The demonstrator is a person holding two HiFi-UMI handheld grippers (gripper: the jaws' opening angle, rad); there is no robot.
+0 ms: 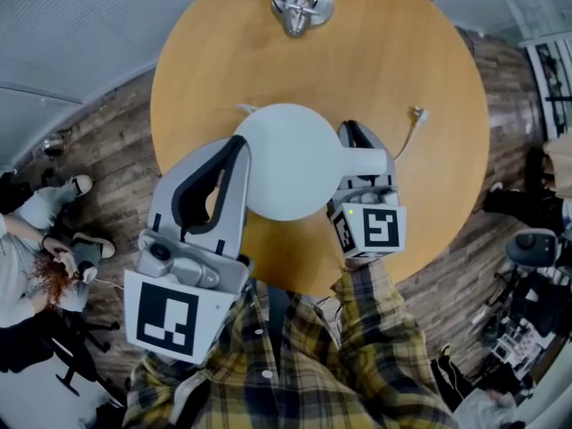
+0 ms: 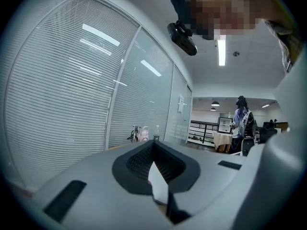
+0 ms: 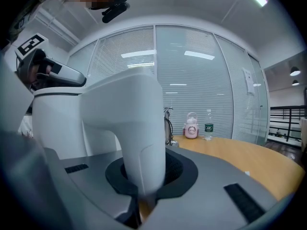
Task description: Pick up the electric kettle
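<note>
A white electric kettle (image 1: 290, 159) stands on the round wooden table (image 1: 402, 52), near its front edge. Its handle (image 1: 366, 162) points right, and my right gripper (image 1: 357, 137) is shut on it. In the right gripper view the handle (image 3: 139, 128) fills the space between the black pads, with the kettle body (image 3: 67, 123) to its left. My left gripper (image 1: 237, 146) lies against the kettle's left side with its fingertips together. In the left gripper view only a thin white sliver shows between the left gripper (image 2: 158, 176) pads.
A shiny metal object (image 1: 302, 3) stands at the table's far edge. A thin white cable with a plug (image 1: 413, 119) lies right of the kettle. A pink container (image 3: 191, 127) and a water bottle (image 3: 208, 123) stand farther back. A person (image 1: 36, 257) sits on the floor at left.
</note>
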